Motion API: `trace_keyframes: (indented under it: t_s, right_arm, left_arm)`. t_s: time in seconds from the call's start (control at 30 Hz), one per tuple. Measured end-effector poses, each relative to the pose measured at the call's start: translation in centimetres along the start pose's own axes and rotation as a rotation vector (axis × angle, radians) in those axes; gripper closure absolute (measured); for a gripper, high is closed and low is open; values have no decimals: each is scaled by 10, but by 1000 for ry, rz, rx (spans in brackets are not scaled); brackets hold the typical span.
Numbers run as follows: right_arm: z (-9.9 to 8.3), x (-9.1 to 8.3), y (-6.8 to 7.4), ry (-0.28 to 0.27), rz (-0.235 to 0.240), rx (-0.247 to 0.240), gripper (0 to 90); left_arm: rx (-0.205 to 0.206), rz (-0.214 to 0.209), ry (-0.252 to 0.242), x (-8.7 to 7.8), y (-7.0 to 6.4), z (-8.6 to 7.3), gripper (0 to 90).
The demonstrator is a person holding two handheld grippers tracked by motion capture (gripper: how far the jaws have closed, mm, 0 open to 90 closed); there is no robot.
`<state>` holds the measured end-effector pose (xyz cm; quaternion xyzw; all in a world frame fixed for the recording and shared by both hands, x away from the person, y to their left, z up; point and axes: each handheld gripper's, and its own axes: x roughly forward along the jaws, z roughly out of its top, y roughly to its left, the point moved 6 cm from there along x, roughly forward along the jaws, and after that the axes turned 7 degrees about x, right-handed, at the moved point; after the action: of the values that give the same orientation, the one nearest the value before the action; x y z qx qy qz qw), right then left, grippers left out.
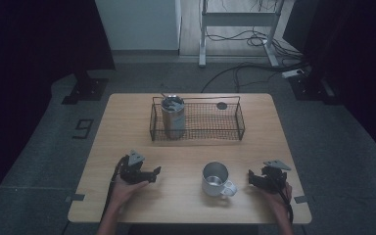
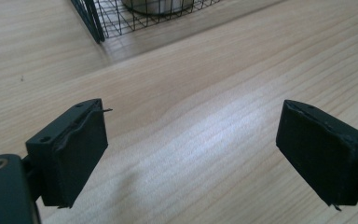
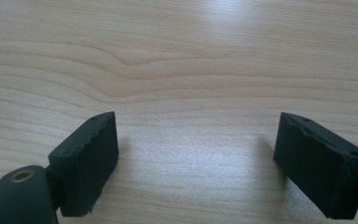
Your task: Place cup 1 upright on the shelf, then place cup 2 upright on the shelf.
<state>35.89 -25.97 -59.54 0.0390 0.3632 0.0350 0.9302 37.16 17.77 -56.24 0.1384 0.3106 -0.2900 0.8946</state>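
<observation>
A steel mug (image 1: 216, 179) with a handle stands upright near the front of the wooden table (image 1: 127, 117), between my two grippers. A metal tumbler (image 1: 173, 116) stands at the left end of a black wire basket (image 1: 235, 128) at the back; its base (image 2: 156, 5) and the basket's corner (image 2: 91, 18) show in the left gripper view. My left gripper (image 1: 155, 173) rests on the table left of the mug, open, with bare wood between its jaws (image 2: 193, 154). My right gripper (image 1: 251, 176) lies just right of the mug's handle, open over bare wood (image 3: 196, 158).
A small dark round object (image 1: 222, 105) lies in the basket's back right part. Beyond the table, a white frame's legs (image 1: 203, 34) and loose cables (image 1: 254, 68) lie on the grey floor. Dark stands flank the table on both sides.
</observation>
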Motion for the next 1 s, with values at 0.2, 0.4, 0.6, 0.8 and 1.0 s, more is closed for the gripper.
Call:
trace_keyframes:
  t_s: [0.2, 0.4, 0.6, 0.8, 1.0]
  right_arm:
    - [4, -5, 8, -35, -4, -17, 140]
    - [11, -18, 14, -71, 54, 19, 144]
    - [25, -45, 23, -131, 134, 38, 148]
    - [36, -66, 35, -188, 208, 54, 152]
    - [41, -79, 47, -211, 255, 39, 151]
  left_arm:
    - [2, 6, -25, -5, 0, 4, 88]
    - [-3, -20, -32, -5, -4, 6, 91]
    - [16, -23, -55, -9, -10, 13, 93]
    - [9, -21, -44, -8, -8, 11, 94]
    - [-10, -12, -28, -6, -4, 8, 112]
